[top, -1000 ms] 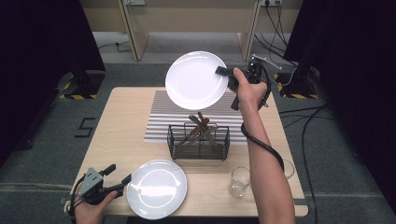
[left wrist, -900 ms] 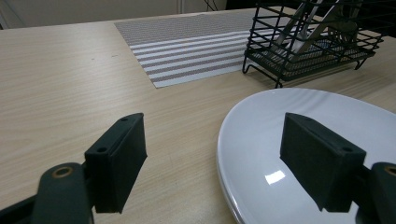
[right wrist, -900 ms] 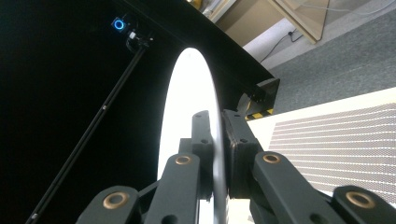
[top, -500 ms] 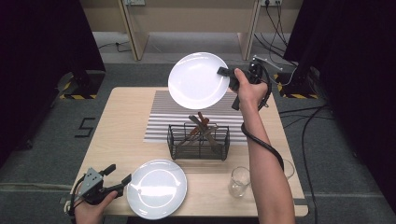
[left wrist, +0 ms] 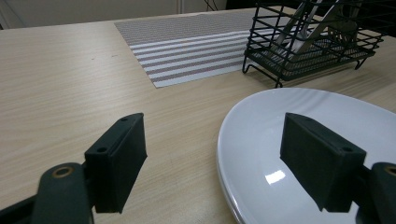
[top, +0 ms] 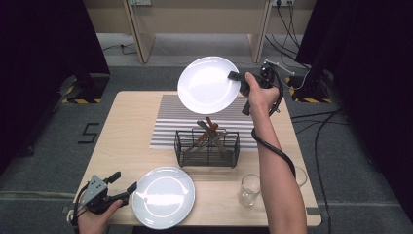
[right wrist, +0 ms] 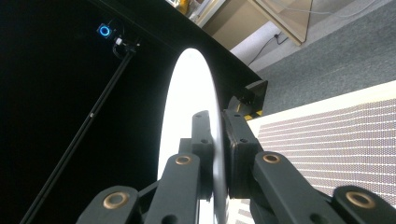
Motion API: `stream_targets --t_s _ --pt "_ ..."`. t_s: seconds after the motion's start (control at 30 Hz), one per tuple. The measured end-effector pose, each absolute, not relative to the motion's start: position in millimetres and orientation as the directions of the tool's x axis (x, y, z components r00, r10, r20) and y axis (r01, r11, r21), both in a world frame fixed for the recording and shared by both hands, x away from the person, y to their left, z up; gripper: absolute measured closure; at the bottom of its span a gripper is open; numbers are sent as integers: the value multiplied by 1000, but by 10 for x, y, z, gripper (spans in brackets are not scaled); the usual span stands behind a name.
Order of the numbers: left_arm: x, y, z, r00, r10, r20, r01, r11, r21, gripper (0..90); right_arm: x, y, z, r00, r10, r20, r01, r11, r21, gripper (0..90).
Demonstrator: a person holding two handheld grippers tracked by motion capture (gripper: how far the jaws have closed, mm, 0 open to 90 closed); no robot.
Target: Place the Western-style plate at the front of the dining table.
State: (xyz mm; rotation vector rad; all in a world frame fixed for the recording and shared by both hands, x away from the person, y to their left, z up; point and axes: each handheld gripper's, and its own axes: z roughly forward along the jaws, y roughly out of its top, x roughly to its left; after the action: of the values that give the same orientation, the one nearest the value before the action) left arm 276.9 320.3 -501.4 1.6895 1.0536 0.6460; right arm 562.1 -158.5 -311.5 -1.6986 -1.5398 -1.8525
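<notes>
So the round white ceramic plate (top: pixel 208 85) is up in the air, tilted, over the far edge of the bench at about 12 o'clock from the basket. The right hand-held gripper (top: pixel 235 76) has its jaws clamped tight on the plate's rim at the plate's 3 o'clock side. In the right gripper view the plate (right wrist: pixel 189 121) is edge-on, with a black pad pressed on each face.

Under it there's a grey-and-white striped placemat (top: pixel 170 114) lying flat on the light wooden bench (top: pixel 122 141). A black wire basket (top: pixel 208 147) sits at the mat's near edge, with some wooden-handled utensils (top: pixel 210 130) leaning inside it.

A second round white plate (top: pixel 163 197) lies flat at roughly 7 o'clock from the basket, near the front edge of the bench. The left hand-held gripper (top: pixel 123 186) is just at that plate's 9 o'clock, jaws wide apart and holding nothing; in the left gripper view one jaw hangs above the plate (left wrist: pixel 289 154) and the other above bare wood.

A clear drinking glass (top: pixel 250 190) stands at about 5 o'clock from the basket, beside the person's right forearm (top: pixel 275 180).
</notes>
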Motion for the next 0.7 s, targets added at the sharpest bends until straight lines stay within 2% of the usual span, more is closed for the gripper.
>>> stream_targets --t_s 0.7 --pt "2771 3202 -5015 476 877 -63 340 -118 933 222 5673 -1623 -3212 -293 481 826 723 -455 521 842"
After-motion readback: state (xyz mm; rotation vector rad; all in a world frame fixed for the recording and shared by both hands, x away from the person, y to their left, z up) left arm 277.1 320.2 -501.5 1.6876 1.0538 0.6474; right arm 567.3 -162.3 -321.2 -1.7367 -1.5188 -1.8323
